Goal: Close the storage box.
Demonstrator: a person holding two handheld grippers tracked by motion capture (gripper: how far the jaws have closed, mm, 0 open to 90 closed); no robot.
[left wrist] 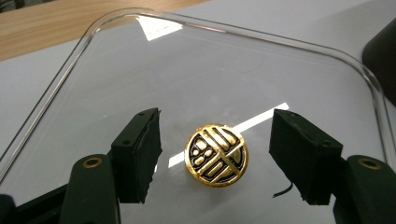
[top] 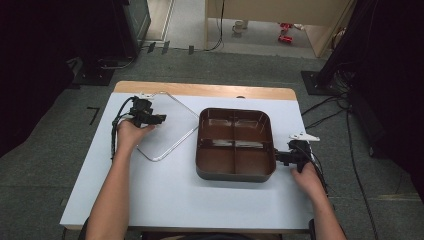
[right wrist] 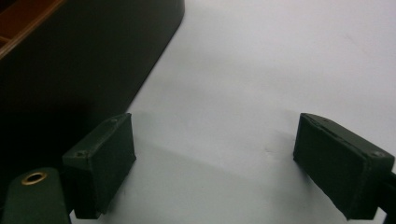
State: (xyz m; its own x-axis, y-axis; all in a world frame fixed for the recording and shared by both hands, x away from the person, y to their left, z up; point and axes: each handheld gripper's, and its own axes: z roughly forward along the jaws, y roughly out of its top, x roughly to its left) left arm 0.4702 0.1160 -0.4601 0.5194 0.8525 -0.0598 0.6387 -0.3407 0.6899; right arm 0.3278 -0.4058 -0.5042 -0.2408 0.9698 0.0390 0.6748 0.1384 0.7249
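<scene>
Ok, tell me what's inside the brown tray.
The brown compartment tray shows four sections divided by ribs, with glare but no items. The near wall hides part of the front sections' floor.

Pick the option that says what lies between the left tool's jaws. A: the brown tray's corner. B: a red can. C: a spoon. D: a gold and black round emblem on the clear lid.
D: in the left gripper view the gold emblem sits on the clear lid, untouched between the left tool.

The white table [top: 165, 195] carries a clear lid [top: 172, 131] beside a brown compartment tray [top: 235, 172].
</scene>
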